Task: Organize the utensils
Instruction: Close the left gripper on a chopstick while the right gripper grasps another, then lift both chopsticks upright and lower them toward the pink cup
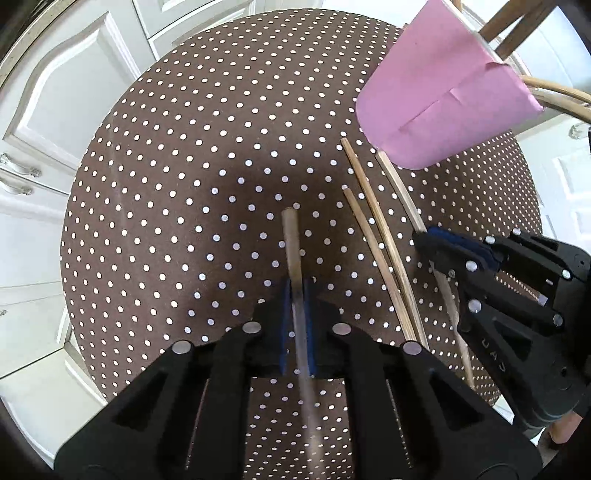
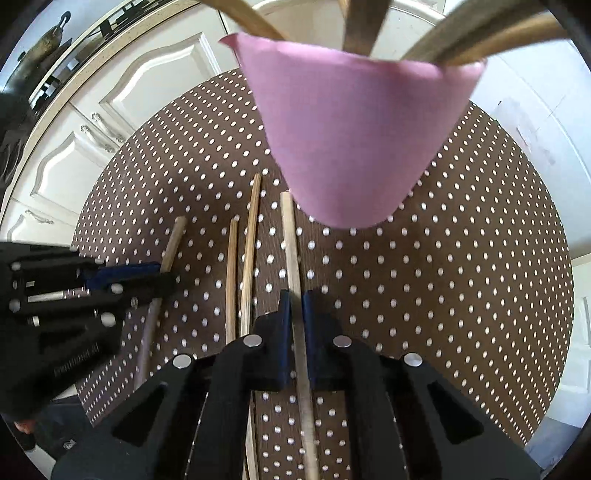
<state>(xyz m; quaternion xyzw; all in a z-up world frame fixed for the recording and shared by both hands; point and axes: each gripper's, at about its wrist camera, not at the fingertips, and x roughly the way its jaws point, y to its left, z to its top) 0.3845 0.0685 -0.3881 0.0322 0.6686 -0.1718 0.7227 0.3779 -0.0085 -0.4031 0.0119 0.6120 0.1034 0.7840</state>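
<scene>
White panelled kitchen cabinets (image 1: 55, 110) ring a round table under a brown polka-dot tablecloth (image 1: 184, 166), and on that cloth lie four wooden sticks, all with their long axes roughly parallel and pointing toward a pink paper-wrapped holder (image 2: 354, 140) that already has wooden utensil handles (image 2: 364, 22) standing in it. The left gripper (image 1: 297, 295) has its jaws closed onto the thick wooden handle (image 1: 291, 243), the leftmost of the four, which runs straight out ahead between the blue pads. The right gripper (image 2: 295, 310) is likewise clamped on the flat wooden stick (image 2: 290, 236) nearest the holder; its far tip ends just beside the holder's base. Between them the two thin chopstick-like sticks (image 2: 243, 258) lie untouched, side by side. Each stick is held partway along, with much of its length trailing back under the fingers. By my judgement the right hand is nearer: the holder stands directly ahead of its fingers, whereas from the left gripper it lies farther off, ahead and to the right. Either stick would need tipping upright to drop into the holder's mouth.
</scene>
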